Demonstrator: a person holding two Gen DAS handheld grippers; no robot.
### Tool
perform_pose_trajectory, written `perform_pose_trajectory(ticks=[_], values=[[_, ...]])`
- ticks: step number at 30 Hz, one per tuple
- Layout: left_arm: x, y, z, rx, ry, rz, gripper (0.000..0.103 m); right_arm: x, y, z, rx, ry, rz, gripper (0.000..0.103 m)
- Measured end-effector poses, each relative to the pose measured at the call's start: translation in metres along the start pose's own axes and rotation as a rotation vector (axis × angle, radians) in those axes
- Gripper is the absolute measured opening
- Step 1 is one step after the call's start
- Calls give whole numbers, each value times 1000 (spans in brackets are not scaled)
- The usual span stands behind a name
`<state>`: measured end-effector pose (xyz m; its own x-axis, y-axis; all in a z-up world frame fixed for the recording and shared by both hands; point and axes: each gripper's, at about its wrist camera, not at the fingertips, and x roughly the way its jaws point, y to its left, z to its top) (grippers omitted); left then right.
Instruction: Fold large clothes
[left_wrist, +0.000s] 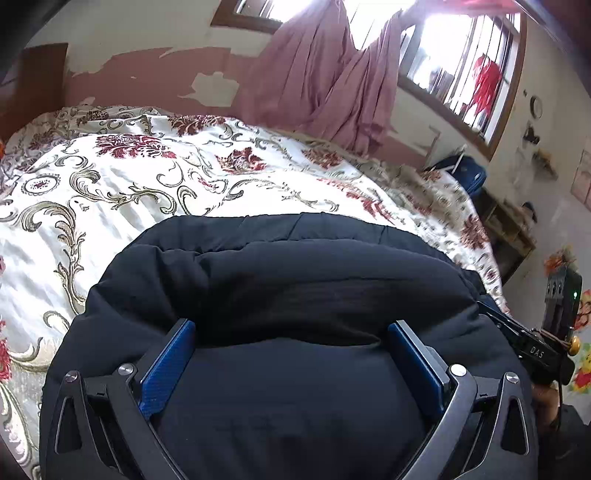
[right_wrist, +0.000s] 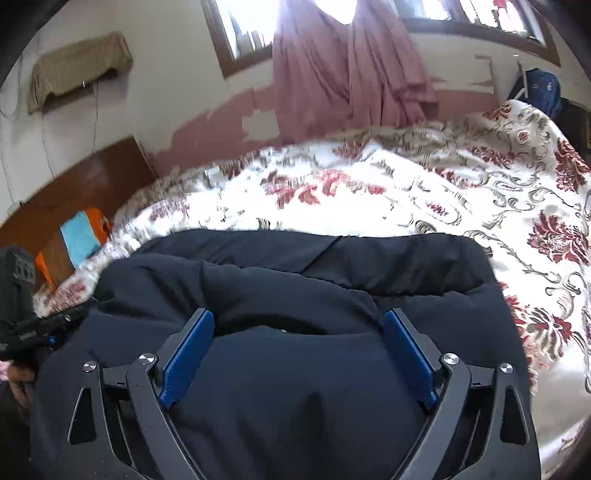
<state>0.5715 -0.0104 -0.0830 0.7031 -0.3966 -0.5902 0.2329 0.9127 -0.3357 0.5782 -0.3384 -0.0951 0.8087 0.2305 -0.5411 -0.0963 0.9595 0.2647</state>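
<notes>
A bulky dark navy padded jacket (left_wrist: 295, 258) lies folded on the floral bed cover (left_wrist: 129, 192), its far edge a thick rolled fold. My left gripper (left_wrist: 291, 332) stands wide open over the near part, with padded cloth bulging up between its blue pads (left_wrist: 170, 365). In the right wrist view the same jacket (right_wrist: 332, 258) fills the lower half. My right gripper (right_wrist: 299, 325) is also wide open, with cloth lying between its blue pads (right_wrist: 188, 354). Each gripper shows at the edge of the other's view: the right gripper (left_wrist: 535, 350) and the left gripper (right_wrist: 37, 325).
The bed cover (right_wrist: 443, 192) stretches beyond the jacket to a peeling pink wall. Pink curtains (left_wrist: 325, 77) hang under barred windows. A wooden headboard (right_wrist: 85, 184) and an orange and blue item (right_wrist: 81, 236) are at one end. A blue bag (left_wrist: 465, 173) and a low wooden shelf (left_wrist: 509, 232) stand at the other.
</notes>
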Motion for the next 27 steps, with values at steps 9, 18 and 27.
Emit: perform_pose_trajectory(ticks=[9, 18, 27], values=[[-50, 54, 0, -227, -27, 8, 103, -77, -75, -21, 233, 3, 3, 90], [-89, 114, -17, -310, 56, 135, 103, -91, -126, -54, 317, 96, -84, 90], [-81, 149, -56, -358, 161, 119, 103, -59, -131, -83, 349, 215, -31, 99]])
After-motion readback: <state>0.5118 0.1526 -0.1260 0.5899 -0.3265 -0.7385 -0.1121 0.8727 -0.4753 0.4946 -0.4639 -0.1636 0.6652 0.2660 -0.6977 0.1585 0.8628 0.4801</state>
